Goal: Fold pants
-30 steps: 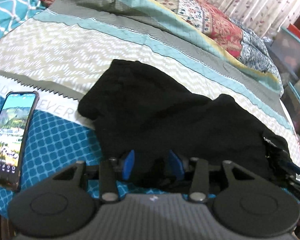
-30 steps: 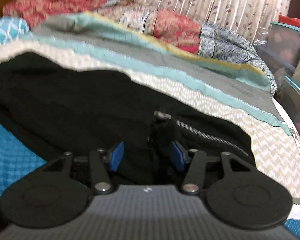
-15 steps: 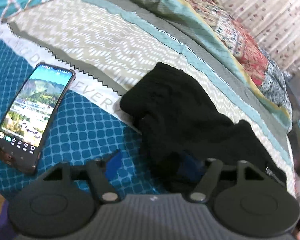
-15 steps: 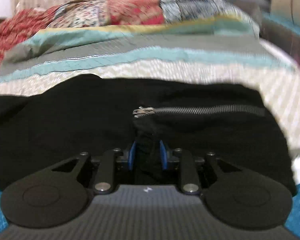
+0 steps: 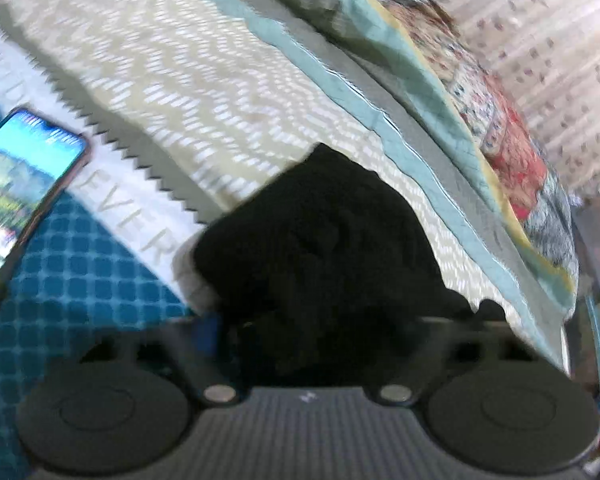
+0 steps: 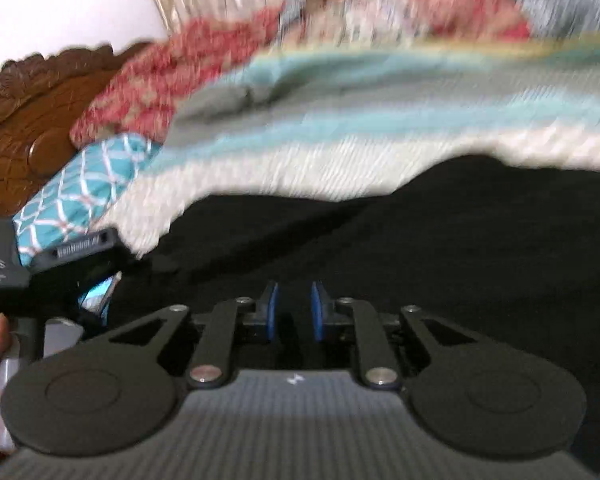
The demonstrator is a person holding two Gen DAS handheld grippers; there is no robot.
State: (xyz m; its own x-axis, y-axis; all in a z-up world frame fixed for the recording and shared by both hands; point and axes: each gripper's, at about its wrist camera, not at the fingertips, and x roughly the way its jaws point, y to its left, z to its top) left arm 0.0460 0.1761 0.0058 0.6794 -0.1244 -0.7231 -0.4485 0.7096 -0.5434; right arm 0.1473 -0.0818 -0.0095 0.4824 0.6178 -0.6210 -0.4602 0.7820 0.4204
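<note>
The black pants point(image 5: 324, 248) lie bunched on the patterned bedspread point(image 5: 188, 92). In the left wrist view, my left gripper point(image 5: 312, 336) is wide open, and dark cloth fills the space between its jaws; only the left blue pad point(image 5: 209, 334) shows. In the right wrist view the pants point(image 6: 440, 232) spread across the middle and right. My right gripper point(image 6: 293, 312) is nearly shut, a narrow gap between its blue pads point(image 6: 272, 312), over the black cloth; whether cloth is pinched is unclear. The left gripper's body point(image 6: 60, 264) shows at the left edge.
A phone point(image 5: 24, 184) with a lit screen lies on the blue part of the bedspread at left. Folded quilts point(image 5: 480, 92) lie along the far side. A carved wooden headboard point(image 6: 32, 120) and a teal pillow point(image 6: 84, 184) are at left in the right wrist view.
My right gripper has swung left toward the headboard; the zipper it was shut on is out of view. My left gripper stays open and has moved in over the pants. Both views are blurred.
</note>
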